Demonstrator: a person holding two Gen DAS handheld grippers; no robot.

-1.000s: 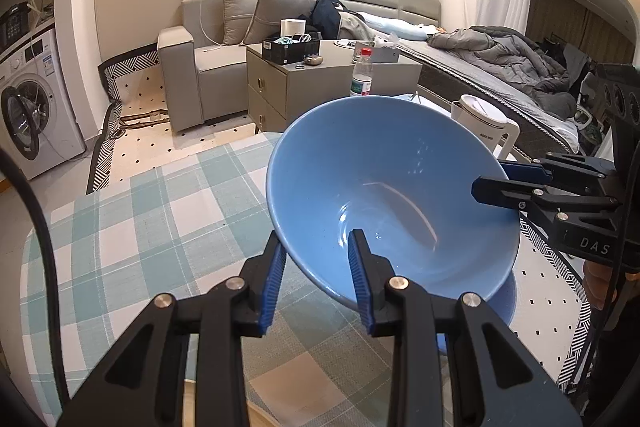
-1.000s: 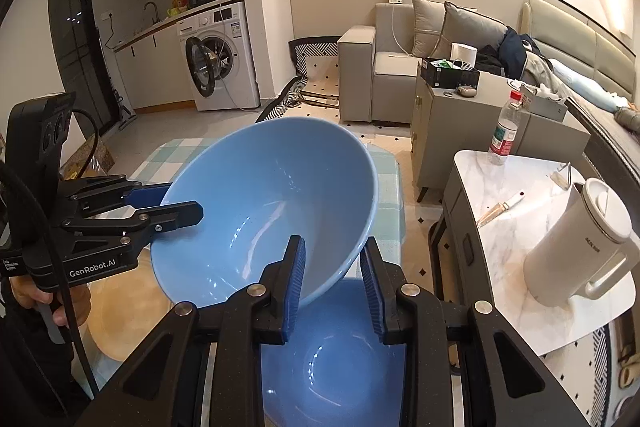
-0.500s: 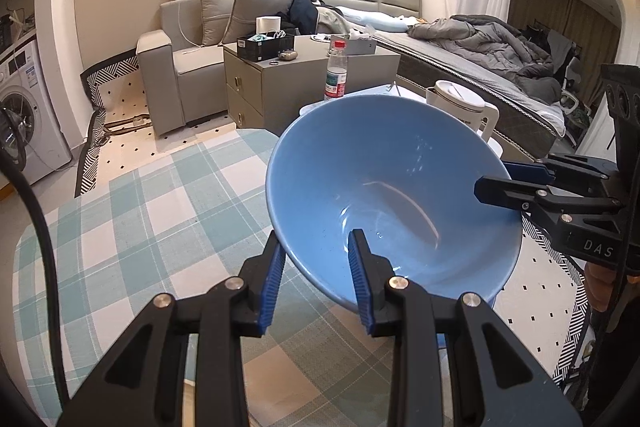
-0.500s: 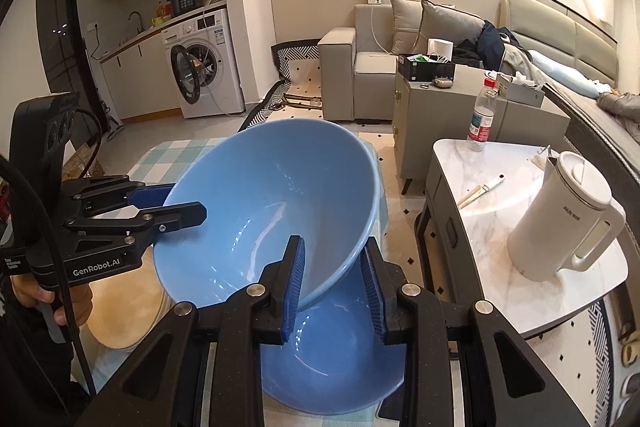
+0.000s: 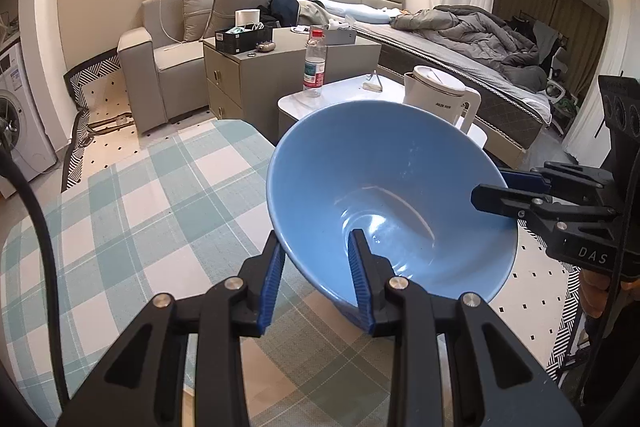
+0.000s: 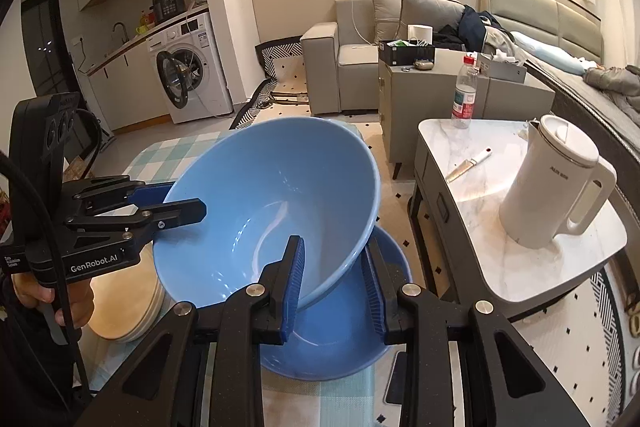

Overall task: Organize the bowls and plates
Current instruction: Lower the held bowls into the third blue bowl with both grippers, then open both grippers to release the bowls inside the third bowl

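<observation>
Left tongs [image 5: 316, 277] clamped on tilted blue bowl [image 5: 384, 199] rim | right tongs [image 6: 334, 277] clamped opposite rim | second bowl [image 6: 340, 339] underneath

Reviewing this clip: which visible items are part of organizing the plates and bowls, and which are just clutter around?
Part of the job:
held blue bowl
second blue bowl beneath it
stack of pale plates
left gripper
right gripper

Just around:
white kettle
water bottle
knife

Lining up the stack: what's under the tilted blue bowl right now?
In the right wrist view a second blue bowl sits directly beneath the tilted blue bowl, on the checked tablecloth. A wooden plate lies beside it. The tilted bowl hides the lower bowl's far rim.
</observation>
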